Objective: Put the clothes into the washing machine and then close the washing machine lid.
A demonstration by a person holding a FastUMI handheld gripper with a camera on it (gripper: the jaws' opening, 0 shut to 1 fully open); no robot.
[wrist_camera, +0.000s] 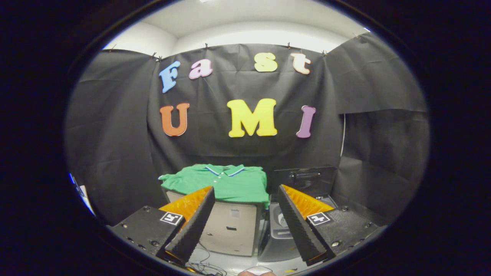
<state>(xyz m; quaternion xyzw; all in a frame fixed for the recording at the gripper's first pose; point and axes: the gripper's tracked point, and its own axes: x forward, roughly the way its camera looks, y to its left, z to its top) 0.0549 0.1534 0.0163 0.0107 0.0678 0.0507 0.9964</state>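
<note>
Gripper [245, 195]: fingers spread wide, tips well apart, nothing between the inner faces, nothing touched. Left finger [193, 222] leans toward 1 o'clock, right finger [297, 222] toward 11 o'clock. A square marker sits on each finger mount.

Nearest, at 6 o'clock below the fingers: thin dark cables [205, 264] lie on a pale floor.

Next out, between the fingers: a pale box-like stand [234, 230], front face plain with a small dark slot.

On top of the stand: green shirt [230, 182], folded flat, collar toward the back wall. Collar has a pale edge with a blue stripe; small buttons down the placket. One sleeve sticks out toward 9 o'clock; the right hem hangs a little over the stand's edge. From the gripper it lies just beyond the fingertips, at about 12 o'clock.

Just beside the stand, at roughly 1 o'clock behind the right finger: washing machine [278, 237], grey body, top opening partly hidden by the finger. Its dark lid [305, 178] stands raised, upright behind the opening.

Farthest: black cloth wall [115, 134] around the booth.
</note>
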